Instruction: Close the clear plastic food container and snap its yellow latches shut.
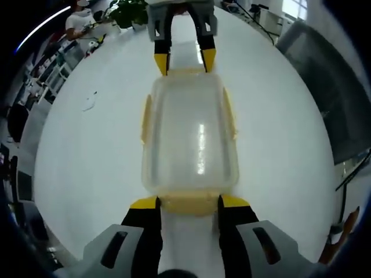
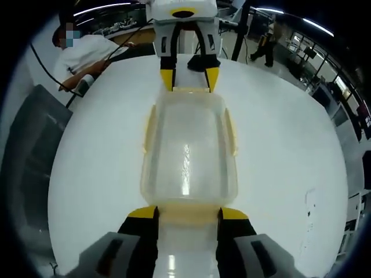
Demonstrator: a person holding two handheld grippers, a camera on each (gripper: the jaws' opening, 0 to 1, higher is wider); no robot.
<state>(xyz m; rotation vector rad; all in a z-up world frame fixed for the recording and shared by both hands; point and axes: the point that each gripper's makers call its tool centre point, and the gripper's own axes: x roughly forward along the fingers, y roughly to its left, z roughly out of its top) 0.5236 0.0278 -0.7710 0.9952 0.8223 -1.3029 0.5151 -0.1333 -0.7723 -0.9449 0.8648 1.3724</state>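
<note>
Container [image 1: 190, 139] sat lidded on the table [image 1: 87, 150]; we had left gripper [image 1: 189, 204] and right gripper [image 2: 188, 215] spread open, straddling the 2 end latches, probably to steady both ends.

On a white table [image 1: 278, 145], each gripper's body runs off the bottom edge: the left gripper [image 1: 188, 202] in the left gripper view, the right gripper [image 2: 188, 213] in the right gripper view. Its jaw tips flank the near yellow latch [image 1: 190, 204] of the clear plastic container [image 1: 190, 136]; whether they press it cannot be told. The frosted lid blurs the inside. A small white scrap [image 1: 90, 103] is too small to identify. A seated person [image 2: 87, 55] is cut by the rim.
</note>
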